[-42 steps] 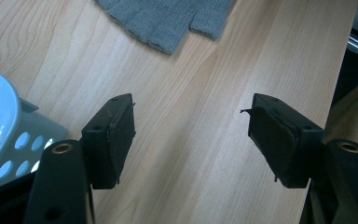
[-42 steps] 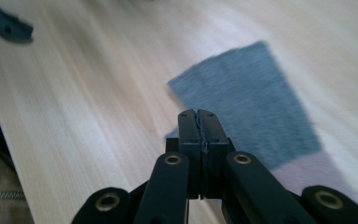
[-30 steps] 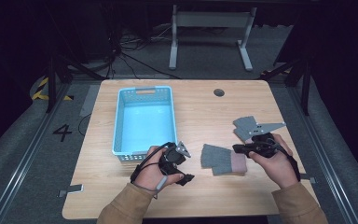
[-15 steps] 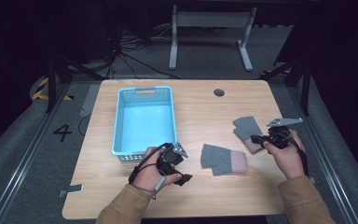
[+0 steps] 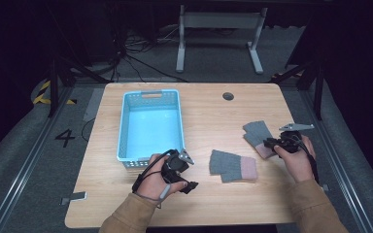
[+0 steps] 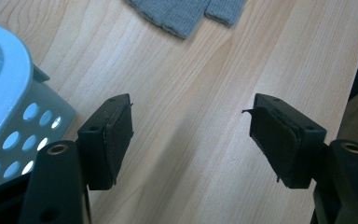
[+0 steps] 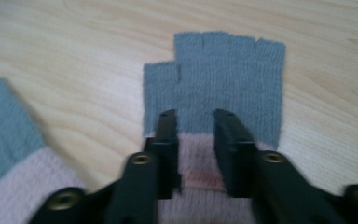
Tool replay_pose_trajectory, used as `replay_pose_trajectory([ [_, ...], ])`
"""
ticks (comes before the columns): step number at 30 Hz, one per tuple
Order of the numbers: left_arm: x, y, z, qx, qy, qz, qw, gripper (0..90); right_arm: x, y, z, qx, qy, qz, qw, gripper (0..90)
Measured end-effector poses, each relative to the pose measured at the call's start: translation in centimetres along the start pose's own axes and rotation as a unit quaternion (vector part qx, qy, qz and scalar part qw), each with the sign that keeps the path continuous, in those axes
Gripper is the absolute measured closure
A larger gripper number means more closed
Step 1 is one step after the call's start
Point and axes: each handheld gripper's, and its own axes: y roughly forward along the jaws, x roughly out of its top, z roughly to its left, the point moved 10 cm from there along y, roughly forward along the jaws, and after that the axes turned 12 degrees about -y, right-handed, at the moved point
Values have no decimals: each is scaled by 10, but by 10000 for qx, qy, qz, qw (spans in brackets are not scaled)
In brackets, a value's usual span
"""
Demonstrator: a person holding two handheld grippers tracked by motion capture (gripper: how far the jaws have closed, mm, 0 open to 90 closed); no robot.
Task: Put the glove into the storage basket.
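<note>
Two gloves, one basket, one table, and my two grippers.

I counted two grey knitted fingerless gloves with pink cuffs: one (image 5: 258, 137) under my right hand, the other (image 5: 232, 166) lying near the table's middle. There was one light-blue perforated plastic basket (image 5: 127, 126), standing on one light wooden table (image 5: 209, 104). I held two black two-jaw grippers, the left gripper (image 5: 190, 171) and the right gripper (image 5: 267, 143), one in each hand.

Off-task items around the table

We see a light-blue perforated basket (image 5: 149, 125) on the wooden table (image 5: 209, 109), left half, a round grommet hole (image 5: 228, 96) near the table's far edge, a white desk frame (image 5: 218, 36) beyond it, a floor "4" (image 5: 64, 138) left of it.
</note>
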Motion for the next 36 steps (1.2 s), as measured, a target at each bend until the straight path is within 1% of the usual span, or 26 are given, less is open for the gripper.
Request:
replay_pose_trajectory([
  [1,0,0,0,-2,-9,3,10000,308,1,1,-2,-37,30,-43,10000,632],
  [2,0,1,0,0,-17,8,10000,308,2,5,-7,-217,34,-91,9997,546],
  [3,-1,1,0,-1,-17,11,10000,308,1,6,-9,-268,27,-78,9996,524],
  [5,-1,2,0,-3,-25,12,10000,308,1,8,-11,-301,19,-50,9995,513],
  [8,-2,3,1,9,-44,27,10000,308,-1,15,-14,-328,78,4,9994,485],
  [11,-2,3,2,10,-60,41,10000,308,-3,20,-14,-337,82,92,9994,481],
  [18,-3,3,2,35,-69,31,10000,308,-4,27,-14,-371,106,154,9991,427],
  [19,-3,3,2,28,-73,30,10000,307,-5,28,-14,-376,123,167,9991,426],
  [23,-4,3,2,30,-77,27,10000,306,-5,30,-13,-430,26,210,9989,432],
  [24,-4,3,2,29,-78,28,10000,306,-5,30,-13,-431,40,212,9988,440],
  [31,-4,3,2,25,-87,28,10000,306,-6,31,-10,-405,97,298,9987,524],
  [33,-4,3,1,27,-77,35,10000,306,-7,30,-9,-382,102,345,9986,539],
  [34,-4,3,1,24,-72,40,10000,306,-7,29,-9,-350,129,380,9986,566],
  [35,-4,3,1,22,-68,48,10000,306,-7,29,-9,-350,129,380,9986,566],
  [36,-4,3,1,22,-66,51,10000,305,-8,28,-9,-336,152,403,9985,585],
])
